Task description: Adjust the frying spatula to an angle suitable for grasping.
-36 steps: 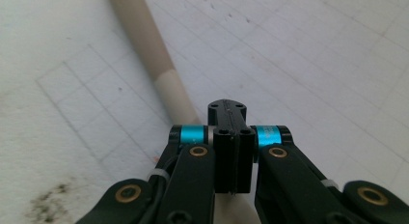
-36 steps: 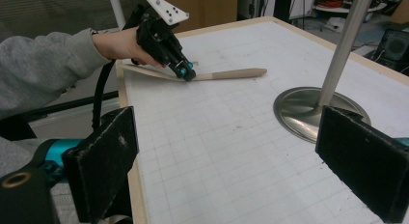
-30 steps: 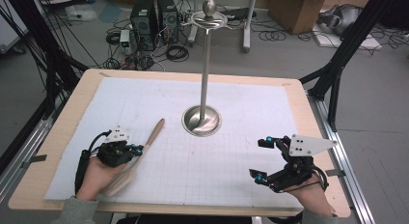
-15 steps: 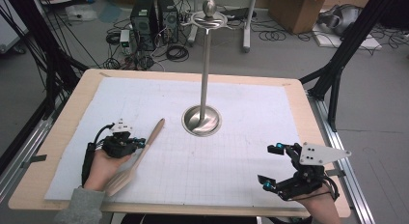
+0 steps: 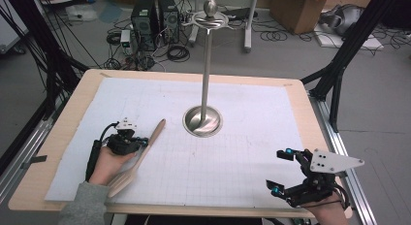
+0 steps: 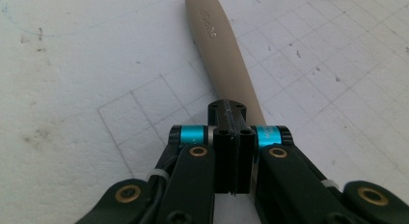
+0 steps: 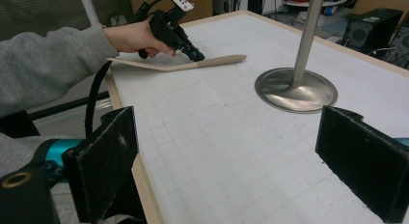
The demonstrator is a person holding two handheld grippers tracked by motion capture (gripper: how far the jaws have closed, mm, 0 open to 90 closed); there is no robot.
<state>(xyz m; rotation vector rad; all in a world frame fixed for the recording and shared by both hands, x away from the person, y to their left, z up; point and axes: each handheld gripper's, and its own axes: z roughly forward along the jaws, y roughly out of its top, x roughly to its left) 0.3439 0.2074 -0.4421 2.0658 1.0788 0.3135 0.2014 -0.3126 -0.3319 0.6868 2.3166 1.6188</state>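
Two grippers are in play, and only one is doing anything with the beige spatula [image 5: 139, 157]. My left gripper [image 5: 132, 143] has its jaws pressed together on the spatula's handle, roughly midway along it — the left gripper view shows the pads [image 6: 232, 154] closed flat with the handle [image 6: 222, 50] running out ahead of them toward the steel stand [image 5: 203, 119]. The spatula lies just left of the stand's round base, handle tip pointing at it, blade end back toward the near table edge under my left hand [image 5: 110, 162].

What has changed over the last second: my right gripper [image 5: 286, 170] has drawn back from the stand toward the near right corner of the wooden table [image 5: 63, 137], and my left has crept slightly nearer the stand along the handle. The spatula itself has not moved on the white grid mat [image 5: 242, 157].

My right gripper's jaws stand wide apart, with nothing between them; from its view I see the stand's base [image 7: 295, 89] well ahead.

I read this as the grip just secured — the lift toward the hooks at the stand's top [image 5: 209, 17] is, I judge, what comes next, with the right hand clearing out of the way.
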